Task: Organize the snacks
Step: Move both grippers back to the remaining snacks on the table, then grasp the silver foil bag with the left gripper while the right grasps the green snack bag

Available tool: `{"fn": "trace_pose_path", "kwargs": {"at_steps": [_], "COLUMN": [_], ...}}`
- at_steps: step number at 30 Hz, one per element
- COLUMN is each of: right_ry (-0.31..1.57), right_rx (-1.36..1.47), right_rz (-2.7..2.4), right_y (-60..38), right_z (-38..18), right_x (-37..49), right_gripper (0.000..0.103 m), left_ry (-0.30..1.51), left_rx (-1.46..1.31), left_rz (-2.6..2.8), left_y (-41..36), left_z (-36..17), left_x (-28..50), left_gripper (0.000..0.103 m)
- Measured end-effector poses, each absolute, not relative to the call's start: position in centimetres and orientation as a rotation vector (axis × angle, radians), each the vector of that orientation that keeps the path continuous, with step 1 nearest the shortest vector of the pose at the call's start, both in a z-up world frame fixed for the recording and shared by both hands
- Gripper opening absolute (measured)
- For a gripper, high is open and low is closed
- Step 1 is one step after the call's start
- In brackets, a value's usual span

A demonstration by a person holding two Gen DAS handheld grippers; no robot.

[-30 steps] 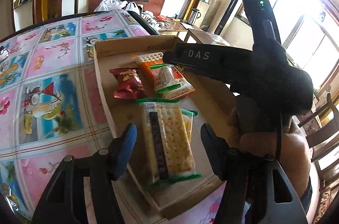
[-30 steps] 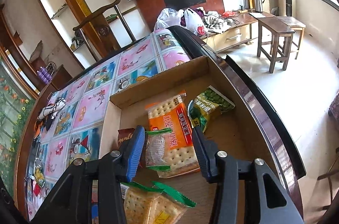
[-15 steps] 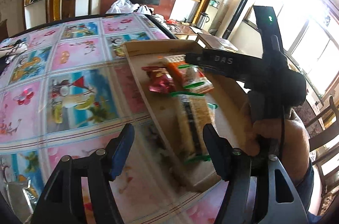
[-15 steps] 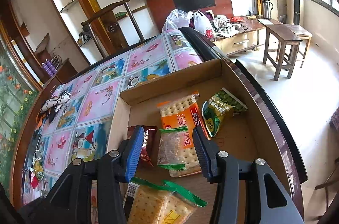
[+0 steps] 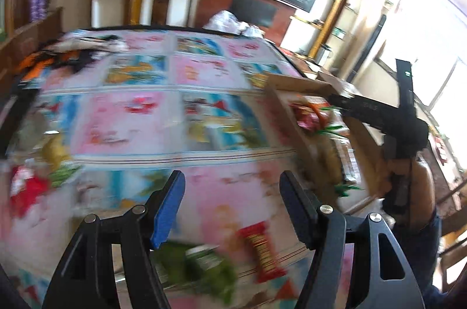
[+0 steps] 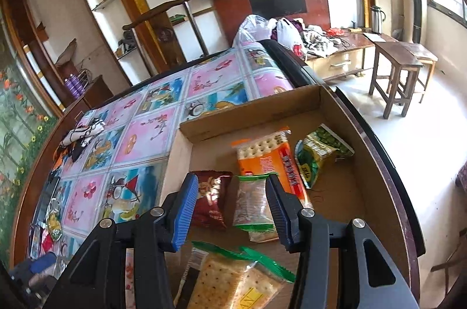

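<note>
The surface [image 6: 151, 133] carries the box [image 6: 248, 110] at its 3 o'clock rim, keeping sorted snacks corralled, with wide bare cloth at 9 o'clock for moving. Right tongs [image 6: 230, 209] hang released over the red pack [image 6: 210, 201] inside. Left tongs [image 5: 230, 206], released and empty, hover above loose packs [image 5: 262, 250] outside.

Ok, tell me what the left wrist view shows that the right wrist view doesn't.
Only the left wrist view shows loose snacks on the tablecloth: a red packet and a green packet, blurred, plus the right gripper from outside. Only the right wrist view shows the green pea packet and the orange cracker pack clearly. Both show the cardboard box and the patterned tablecloth.
</note>
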State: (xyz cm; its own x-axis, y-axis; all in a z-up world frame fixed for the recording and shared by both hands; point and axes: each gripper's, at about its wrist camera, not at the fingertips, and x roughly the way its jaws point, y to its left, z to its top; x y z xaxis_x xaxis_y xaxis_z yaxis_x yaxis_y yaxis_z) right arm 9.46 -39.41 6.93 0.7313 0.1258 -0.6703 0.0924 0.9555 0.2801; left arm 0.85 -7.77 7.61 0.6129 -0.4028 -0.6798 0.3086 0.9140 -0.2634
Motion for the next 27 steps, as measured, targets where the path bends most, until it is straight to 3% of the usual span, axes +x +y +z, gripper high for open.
{"fn": "trace_pose_path", "kwargs": {"at_steps": [11, 15, 27], "right_ry": [0.702, 0.695, 0.665], "right_rx": [0.237, 0.321, 0.269], "right_rz": [0.215, 0.385, 0.525], "right_y": [-33.0, -29.1, -23.1], "right_z": [7.5, 6.4, 4.6], "right_x": [7.0, 3.3, -0.1], "right_gripper": [0.055, 0.061, 0.062], "left_ry": [0.838, 0.86, 0.941], "left_rx": [-0.24, -0.258, -0.102], "left_rz": [-0.242, -0.253, -0.218], "left_y": [1.9, 2.1, -0.7], "left_z": [5.3, 4.3, 1.3], "left_x": [-1.2, -0.6, 0.7], "left_gripper": [0.07, 0.07, 0.07]}}
